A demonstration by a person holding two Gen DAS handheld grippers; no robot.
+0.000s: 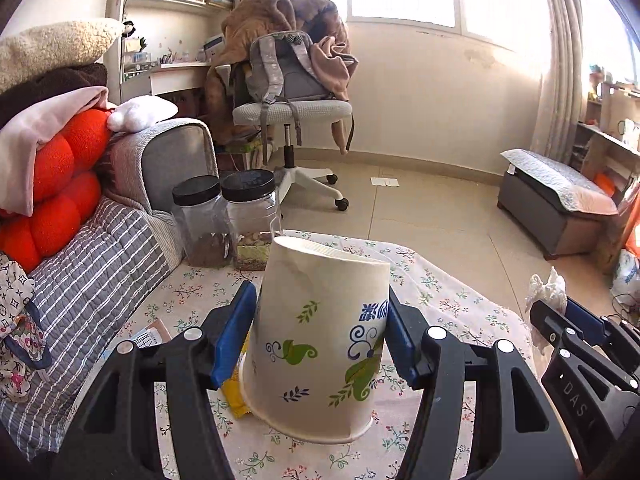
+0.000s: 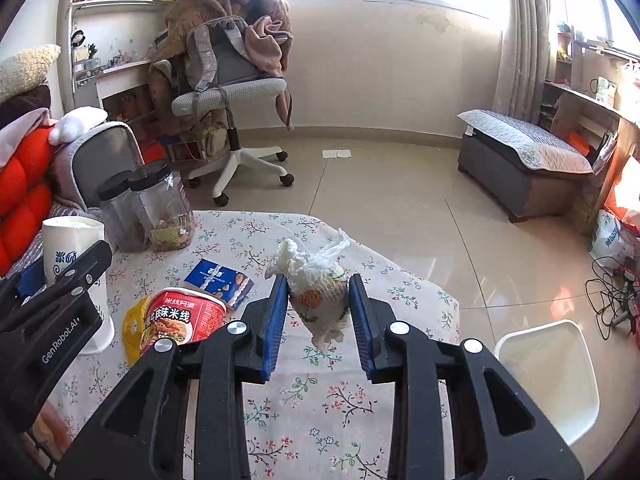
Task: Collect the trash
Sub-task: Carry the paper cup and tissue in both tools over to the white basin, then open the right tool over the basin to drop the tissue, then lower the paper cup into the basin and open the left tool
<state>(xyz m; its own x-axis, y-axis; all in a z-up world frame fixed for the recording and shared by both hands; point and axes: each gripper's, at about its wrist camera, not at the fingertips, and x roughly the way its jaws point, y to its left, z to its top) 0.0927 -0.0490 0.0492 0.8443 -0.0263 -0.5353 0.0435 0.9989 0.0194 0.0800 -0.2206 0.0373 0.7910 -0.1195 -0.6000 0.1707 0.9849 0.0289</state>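
My left gripper (image 1: 322, 328) is shut on an upside-down white paper cup (image 1: 320, 340) with green leaf prints, its rim on the floral tablecloth (image 1: 448, 300). The cup also shows in the right wrist view (image 2: 76, 256). My right gripper (image 2: 318, 308) is shut on a crumpled white plastic wrapper with tissue (image 2: 316, 284), held just above the cloth; it also shows in the left wrist view (image 1: 548, 284). A red instant noodle bowl (image 2: 180, 316) lies on its side with a yellow wrapper (image 2: 132, 328) and a blue snack packet (image 2: 220, 280) beside it.
Two clear jars with black lids (image 1: 228, 220) stand at the table's far left corner. A sofa with red cushions (image 1: 52, 184) is on the left. A white bin (image 2: 548, 376) stands on the floor to the table's right. An office chair (image 1: 288, 112) and a bench (image 1: 556, 204) stand farther off.
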